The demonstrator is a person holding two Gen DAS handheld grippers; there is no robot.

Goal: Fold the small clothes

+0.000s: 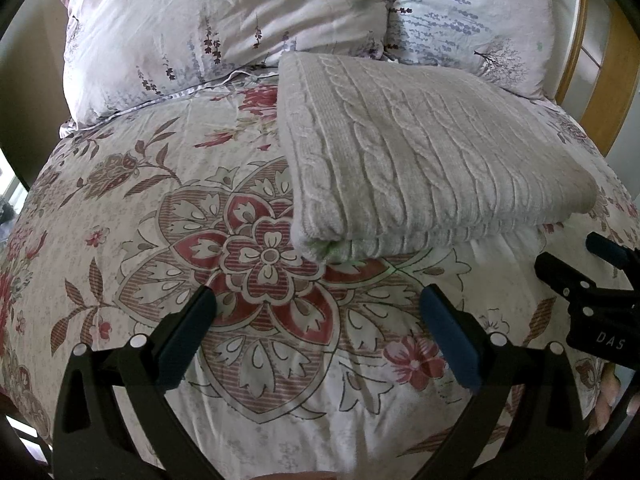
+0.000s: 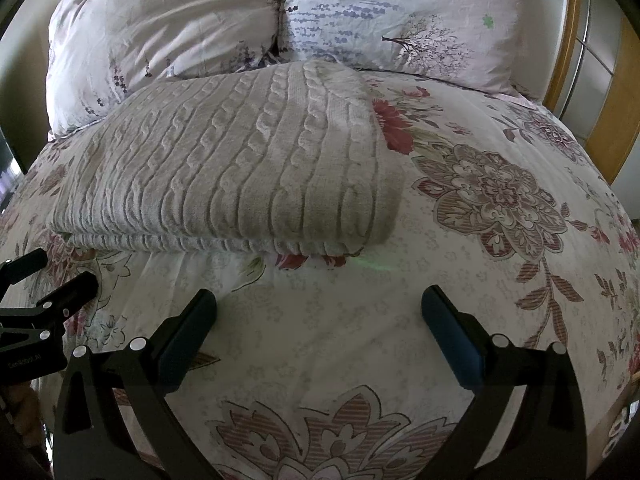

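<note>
Nearest the camera, the left tool (image 1: 318, 300) is seen with its jaws spread wide and nothing held between them, hovering above the flowered bed cover (image 1: 160, 240). Just beyond it, a little to the right, the folded knit garment (image 1: 420, 152) is laid flat on the bed, its long axis running left to right. Further right, the right tool (image 2: 320, 300) is likewise held wide open and empty, with the garment lying far and to the left of it. Both tools are pointed at the near folded edge, roughly equally near. Two pillows (image 1: 224, 28) are placed behind.
</note>
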